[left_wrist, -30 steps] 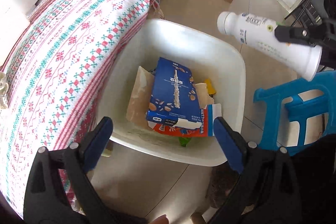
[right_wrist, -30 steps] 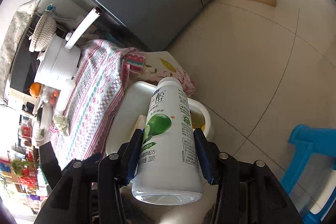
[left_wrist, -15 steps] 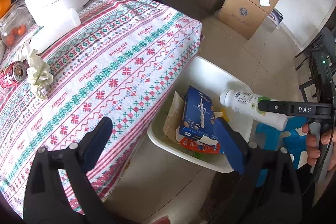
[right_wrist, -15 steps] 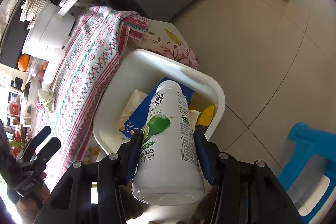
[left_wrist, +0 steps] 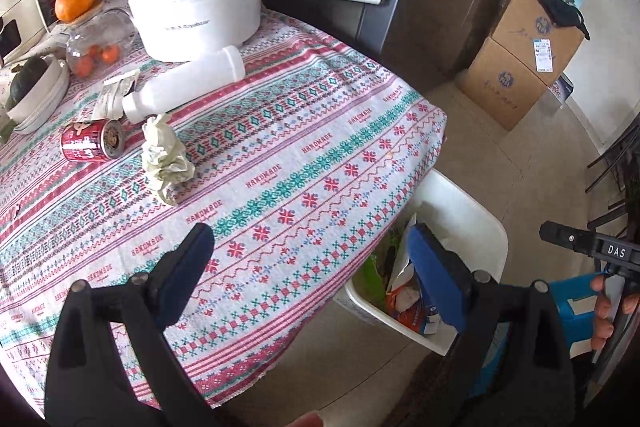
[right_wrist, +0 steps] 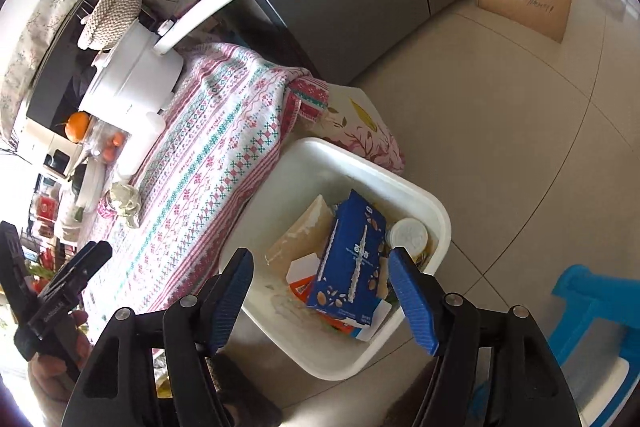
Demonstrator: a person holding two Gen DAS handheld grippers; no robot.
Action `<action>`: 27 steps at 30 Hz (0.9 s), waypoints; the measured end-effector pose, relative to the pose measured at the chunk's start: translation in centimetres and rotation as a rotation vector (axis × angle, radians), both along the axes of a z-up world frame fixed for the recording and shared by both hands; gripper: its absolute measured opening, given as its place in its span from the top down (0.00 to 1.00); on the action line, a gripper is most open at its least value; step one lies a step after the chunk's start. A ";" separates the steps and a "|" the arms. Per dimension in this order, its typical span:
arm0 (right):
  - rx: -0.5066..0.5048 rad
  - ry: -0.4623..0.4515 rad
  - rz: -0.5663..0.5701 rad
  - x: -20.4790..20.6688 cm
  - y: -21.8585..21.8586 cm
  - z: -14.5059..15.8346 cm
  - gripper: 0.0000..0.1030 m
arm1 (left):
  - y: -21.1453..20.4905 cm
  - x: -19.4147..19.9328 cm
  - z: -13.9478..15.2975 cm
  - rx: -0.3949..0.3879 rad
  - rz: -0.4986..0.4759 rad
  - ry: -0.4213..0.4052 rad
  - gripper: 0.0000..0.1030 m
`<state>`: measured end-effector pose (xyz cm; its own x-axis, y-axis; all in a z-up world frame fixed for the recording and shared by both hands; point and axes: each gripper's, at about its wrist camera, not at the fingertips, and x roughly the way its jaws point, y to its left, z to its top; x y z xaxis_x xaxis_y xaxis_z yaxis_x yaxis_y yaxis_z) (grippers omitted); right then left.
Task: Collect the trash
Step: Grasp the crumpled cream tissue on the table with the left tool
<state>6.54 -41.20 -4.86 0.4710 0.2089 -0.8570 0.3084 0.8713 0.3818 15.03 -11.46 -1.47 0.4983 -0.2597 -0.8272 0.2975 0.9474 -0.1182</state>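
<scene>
A: What is the right hand-held gripper [right_wrist: 322, 291] doing?
B: Its jaws just opened wide, holding nothing; the white bottle [right_wrist: 408, 237] lies in the white bin [right_wrist: 400, 187] below.
A: And the left hand-held gripper [left_wrist: 310, 277]?
B: Wide open and empty, above the table [left_wrist: 304, 163]; farther off lie crumpled paper [left_wrist: 166, 159] and a red can [left_wrist: 91, 141].

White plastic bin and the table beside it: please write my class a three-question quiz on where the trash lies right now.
1. True or false: the white plastic bottle lies inside the white plastic bin.
2. Which thing lies beside the crumpled pale paper wad on the patterned tablecloth?
A. a red drink can
B. a blue carton
C. a cardboard box
3. What do the left tongs hold?

Key: 1 true; 2 A; 3 nothing, they stand open and empty.
</scene>
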 end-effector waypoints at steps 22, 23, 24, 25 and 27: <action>-0.091 -0.121 0.095 5.4 6.3 3.9 0.26 | 12.3 5.9 0.5 -0.033 0.377 0.080 0.05; -0.091 -0.121 0.101 5.7 6.6 3.8 0.26 | 13.1 6.5 0.2 -0.036 0.397 0.084 0.05; -0.092 -0.121 0.107 6.1 7.0 3.8 0.26 | 13.8 6.9 0.0 -0.037 0.413 0.087 0.06; -0.094 -0.119 0.115 6.6 7.4 3.8 0.26 | 14.4 7.3 -0.3 -0.040 0.424 0.088 0.07; -0.097 -0.113 0.129 7.3 8.3 3.7 0.26 | 14.9 8.1 -1.1 -0.051 0.425 0.103 0.15</action>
